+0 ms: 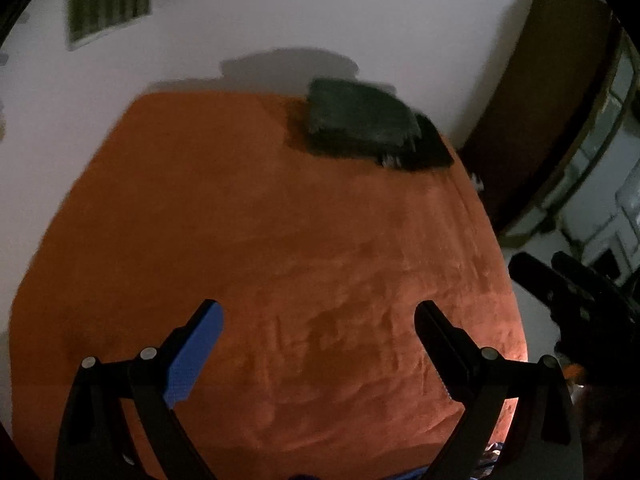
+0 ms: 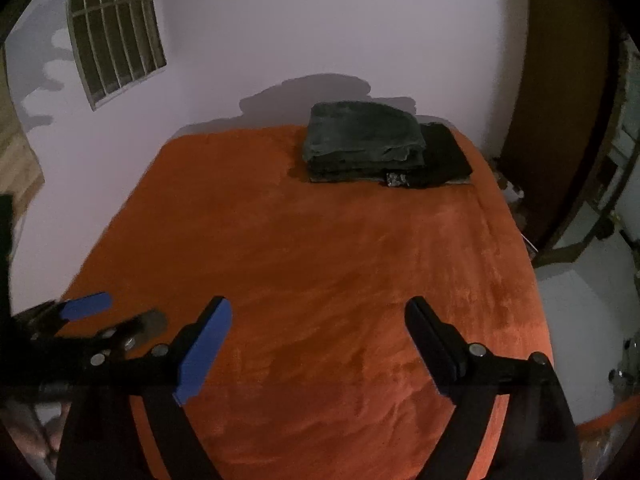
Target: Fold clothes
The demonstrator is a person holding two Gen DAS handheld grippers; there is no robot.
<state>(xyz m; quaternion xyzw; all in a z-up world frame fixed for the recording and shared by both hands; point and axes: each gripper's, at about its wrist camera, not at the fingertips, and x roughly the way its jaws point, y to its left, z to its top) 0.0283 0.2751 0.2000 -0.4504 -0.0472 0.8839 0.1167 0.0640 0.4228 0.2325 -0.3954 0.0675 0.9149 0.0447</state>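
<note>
Well away from both tools, a stack of folded clothes (image 2: 364, 140) sits at the far end of the bed (image 2: 304, 264), close to the white wall (image 2: 320, 20). On top lies a dark green folded garment (image 2: 362, 130), its layered edges facing the cameras; beneath and to its right a black folded garment (image 2: 444, 156) sticks out, touching it. The left wrist view shows the same stack (image 1: 372, 128), though blurred.

The bed is covered in a plush orange blanket (image 1: 260, 240) whose nap shows brushed streaks and small ripples near the cameras. Nothing lies on the near part of the blanket.

The right hand-held gripper (image 2: 318, 344) hangs above the near part of the bed with its jaws spread wide and nothing between them; its fingers (image 2: 202, 352) carry blue pads on the inner faces. The left hand-held gripper (image 1: 318, 348) is likewise spread wide and empty above the blanket, one blue pad plainly visible on its left finger. In the right wrist view the left hand-held gripper also shows at the lower left edge, blurred, with a blue pad tip over the edge of the bed.

A barred window (image 2: 116, 36) is set high in the wall to the left. A brown door (image 2: 560, 100) stands beyond the far right corner of the bed.
</note>
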